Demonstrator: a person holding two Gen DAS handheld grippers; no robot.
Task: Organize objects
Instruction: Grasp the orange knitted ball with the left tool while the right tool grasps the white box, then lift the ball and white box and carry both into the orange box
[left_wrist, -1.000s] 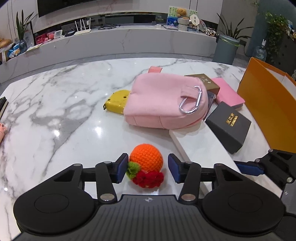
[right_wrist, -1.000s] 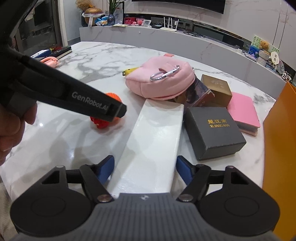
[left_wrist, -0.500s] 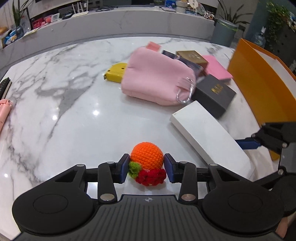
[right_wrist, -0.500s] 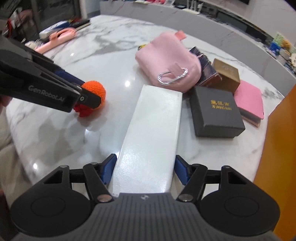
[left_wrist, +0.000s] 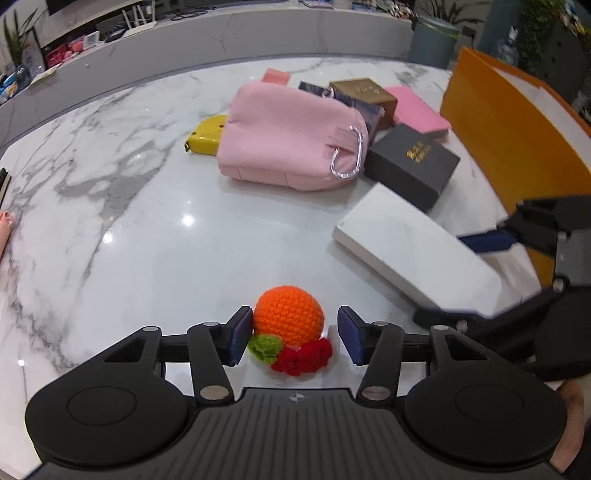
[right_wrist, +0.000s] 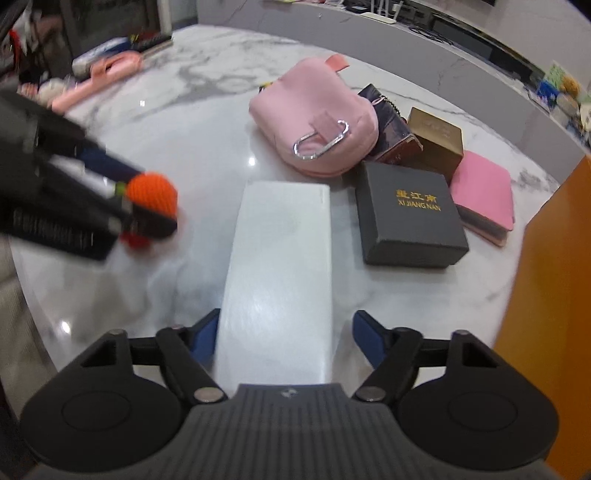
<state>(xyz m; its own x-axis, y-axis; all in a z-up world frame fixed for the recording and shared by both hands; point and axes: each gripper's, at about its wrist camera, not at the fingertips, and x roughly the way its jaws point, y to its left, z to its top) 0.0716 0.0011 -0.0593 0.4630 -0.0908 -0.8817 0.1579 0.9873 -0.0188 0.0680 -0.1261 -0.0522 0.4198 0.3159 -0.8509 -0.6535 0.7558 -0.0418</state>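
An orange crochet ball (left_wrist: 284, 306) with a green leaf and red trim lies on the marble table (left_wrist: 110, 221). It sits between the fingers of my left gripper (left_wrist: 294, 314), whose jaws are opening. The left pad touches the ball and the right pad stands clear of it. My right gripper (right_wrist: 286, 317) straddles the near end of a long white box (right_wrist: 284, 240). Its jaws are opening too, with a gap at the right pad. In the right wrist view the ball (right_wrist: 151, 192) shows blurred at the left, in the left gripper.
Behind lie a pink pouch (left_wrist: 291, 144) with a carabiner, a yellow item (left_wrist: 207, 134), a black box (left_wrist: 413, 166), a brown box (left_wrist: 362, 92) and a pink notebook (left_wrist: 417, 110). An orange bag (left_wrist: 509, 140) stands at the right edge. Pink items (right_wrist: 107, 70) lie at the far left.
Half a second ago both grippers pinched in, the left on the ball and the right on the white box; both have since parted. The ball now lies farther from the white box.
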